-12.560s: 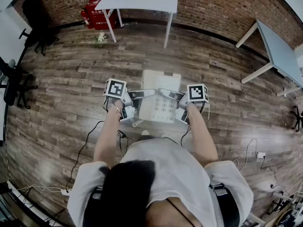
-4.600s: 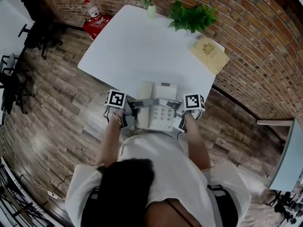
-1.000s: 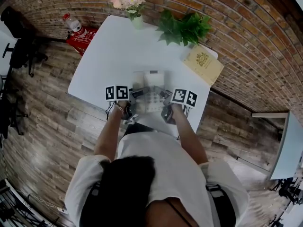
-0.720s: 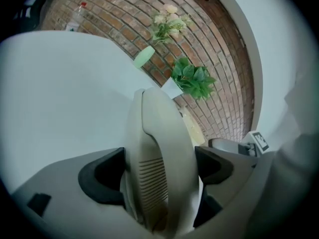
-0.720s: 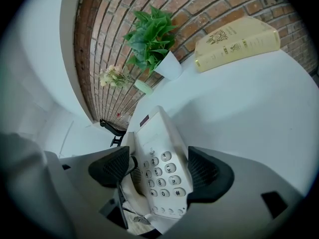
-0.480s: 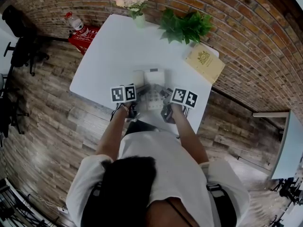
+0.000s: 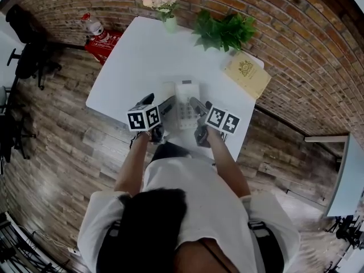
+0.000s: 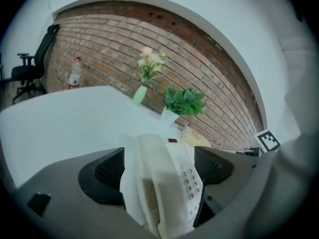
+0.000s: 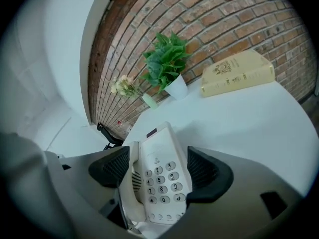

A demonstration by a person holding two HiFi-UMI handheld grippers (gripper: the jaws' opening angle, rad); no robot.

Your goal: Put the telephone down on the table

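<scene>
Now the cream telephone lies flat on the white worktop, on the person's side of the potted plant. Left tongs and right tongs hang spread over its end farthest from the plant, pinching nothing. Its keypad shows digits, with * and # flanking 0. A tan book, right of the plant, bears gilt print too small to read.

telephone keypad; 3, 5, 8, 0, *, #
</scene>
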